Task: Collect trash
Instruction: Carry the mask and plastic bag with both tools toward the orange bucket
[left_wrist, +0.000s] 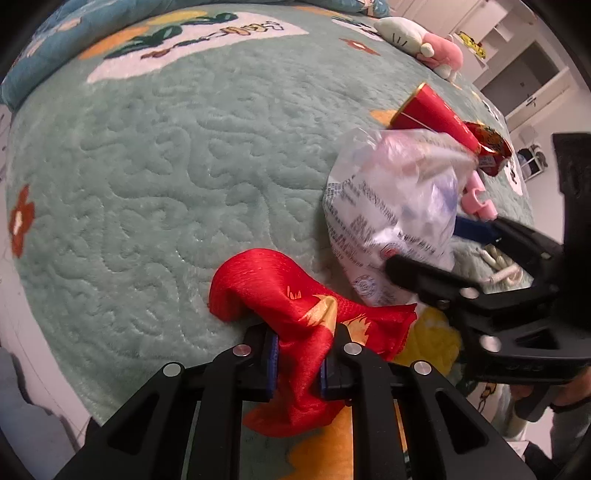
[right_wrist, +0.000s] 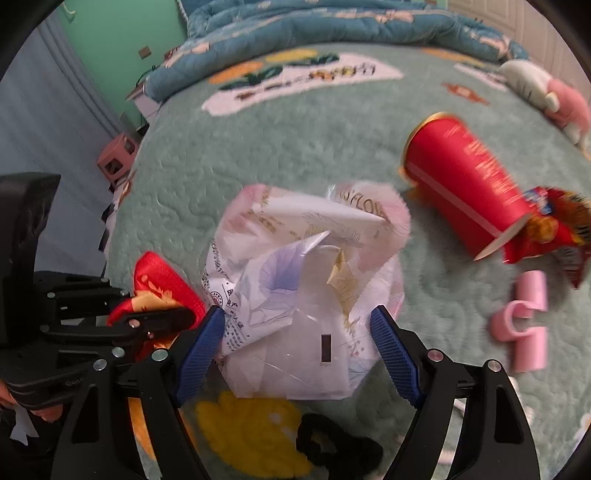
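Green quilted bedspread (left_wrist: 184, 177) fills both views, blue duvet (right_wrist: 314, 26) bunched at the far end, plush toy (left_wrist: 421, 40) near the far corner. Trash sits clustered near the bed's near edge.

Biggest piece — a crumpled printed plastic bag (right_wrist: 306, 295), lying between the right gripper's (right_wrist: 299, 336) blue pads (right_wrist: 393, 354). Jaws stand partly open around it; the left-side pad is at the bag's edge, the right-side pad looks just clear, so no firm grip yet. Best to close on the bunched middle, not a loose flap, or the thin film will probably slip out. Keep the jaws low so they catch the bulk, but not so low that they pinch the bedspread.

Red cup (right_wrist: 465, 188) lies on its side beyond the bag, a red snack wrapper (right_wrist: 554, 236) touching its rim end. Pink clips (right_wrist: 524, 321) lie just beside, right of the bag. Black hair tie (right_wrist: 332, 443) sits near the camera — not obviously trash.

Red cloth (left_wrist: 303, 332) is clamped in the left gripper (left_wrist: 299, 365), jaws narrow, pinching its gathered middle, ends flopping either side. Grip looks secure. Left claw sits close beside the right one — lift the bag straight up to avoid a clash.
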